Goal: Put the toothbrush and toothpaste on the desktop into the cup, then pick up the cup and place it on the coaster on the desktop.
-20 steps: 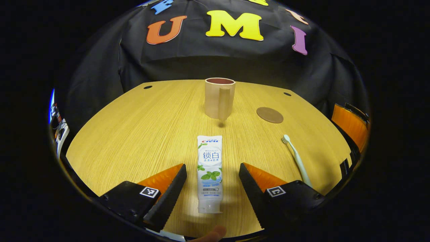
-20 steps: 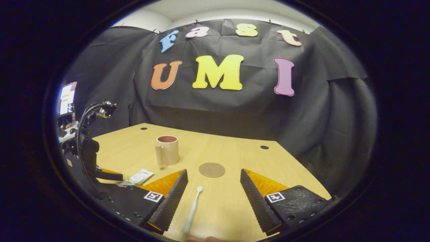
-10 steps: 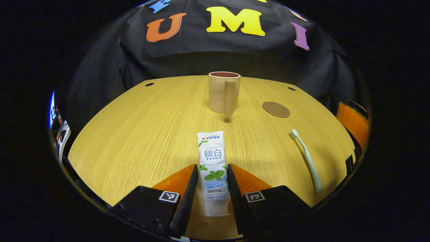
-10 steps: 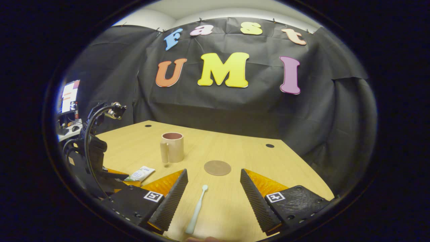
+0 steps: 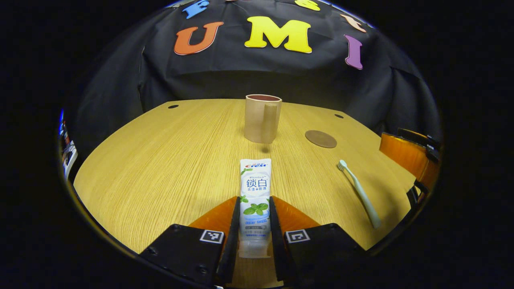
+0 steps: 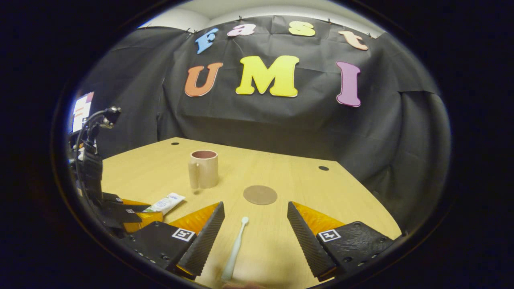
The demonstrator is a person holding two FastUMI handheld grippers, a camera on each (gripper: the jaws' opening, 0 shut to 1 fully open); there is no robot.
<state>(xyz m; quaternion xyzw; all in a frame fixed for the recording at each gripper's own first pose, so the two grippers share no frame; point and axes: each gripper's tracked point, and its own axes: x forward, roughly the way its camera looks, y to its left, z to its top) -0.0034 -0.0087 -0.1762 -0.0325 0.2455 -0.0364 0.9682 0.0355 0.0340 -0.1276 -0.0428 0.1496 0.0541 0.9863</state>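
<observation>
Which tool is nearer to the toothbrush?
The right tool: the toothbrush lies on the table between its open fingers. The left tool is off to the side, shut on the toothpaste.

Your white toothpaste tube (image 5: 254,202) lies flat on the desktop, cap end toward you, pressed between the left gripper's (image 5: 252,214) fingers. Your beige cup (image 5: 262,118) stands upright beyond it, handle facing you. The round brown coaster (image 5: 320,139) lies flat to the cup's right. The pale toothbrush (image 5: 358,193) lies nearer, bristle head pointing away.
</observation>
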